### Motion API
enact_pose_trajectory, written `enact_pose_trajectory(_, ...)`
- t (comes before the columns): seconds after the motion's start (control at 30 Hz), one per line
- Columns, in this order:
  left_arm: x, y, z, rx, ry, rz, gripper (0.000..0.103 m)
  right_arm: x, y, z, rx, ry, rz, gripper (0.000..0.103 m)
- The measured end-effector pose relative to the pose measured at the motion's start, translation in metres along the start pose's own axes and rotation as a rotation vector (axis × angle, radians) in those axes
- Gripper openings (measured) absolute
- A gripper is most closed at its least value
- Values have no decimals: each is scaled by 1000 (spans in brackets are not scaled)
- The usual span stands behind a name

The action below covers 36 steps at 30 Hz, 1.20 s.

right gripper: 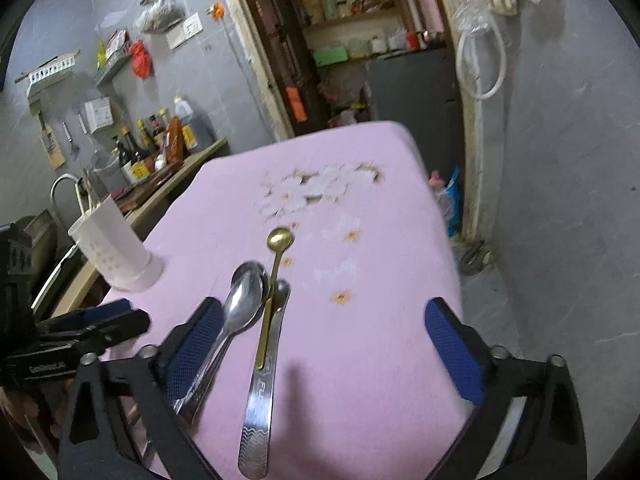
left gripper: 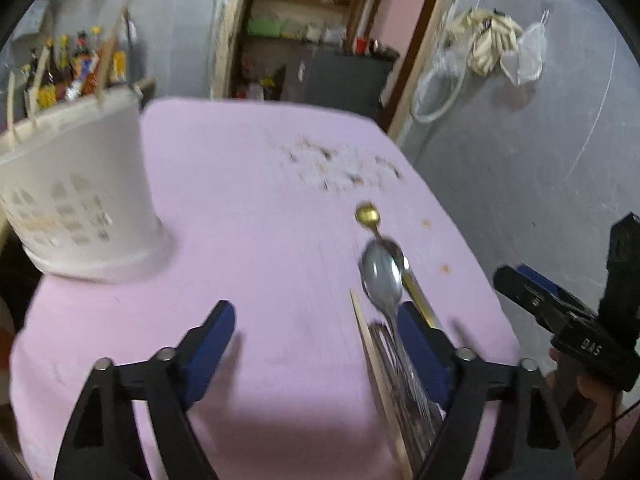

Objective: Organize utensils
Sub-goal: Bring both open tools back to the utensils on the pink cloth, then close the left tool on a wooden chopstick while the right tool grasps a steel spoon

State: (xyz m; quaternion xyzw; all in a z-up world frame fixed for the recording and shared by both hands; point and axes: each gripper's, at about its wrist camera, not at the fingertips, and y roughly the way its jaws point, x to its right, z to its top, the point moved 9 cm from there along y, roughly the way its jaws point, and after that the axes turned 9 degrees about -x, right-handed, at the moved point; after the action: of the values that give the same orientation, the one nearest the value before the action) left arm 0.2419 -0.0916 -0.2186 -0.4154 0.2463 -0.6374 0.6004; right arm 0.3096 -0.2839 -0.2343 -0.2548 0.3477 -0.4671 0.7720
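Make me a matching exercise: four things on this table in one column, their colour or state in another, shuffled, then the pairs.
1. small spoon
2. large spoon
3. utensil holder
4. tablecloth

A. pink with flowers
B. white, perforated, standing upright
C. gold
D. silver, lying flat

Pairs: 1-C, 2-D, 3-B, 4-A

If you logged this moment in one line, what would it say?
left gripper: jaws open, empty | right gripper: jaws open, empty | steel and gold spoons: loose on pink tablecloth | white perforated holder: upright
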Motion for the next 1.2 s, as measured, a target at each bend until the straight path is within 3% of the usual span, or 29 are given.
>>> enact_pose_trajectory(0.1,3,9,-7,-49,-3,-32,62,-3,11,-7,-32,-23,6,62)
enact_pose_trajectory(0.47,20,30,-17,-173,52,-147,27,-13,30,-22,-99,-45,79,55)
enact_pose_trajectory(0.63,21,36,-13,-199,25,-188,21,-14,38,-24,-130,-47,91,48)
enact_pose_trajectory(0.8,24,39,-12,-228,2,-223,11,-16,47,-23,-160,-60,90,30)
enact_pose_trajectory(1.2,18,45,-8,-234,-52,-210,7,-31,75,-3,-244,-166,166,20)
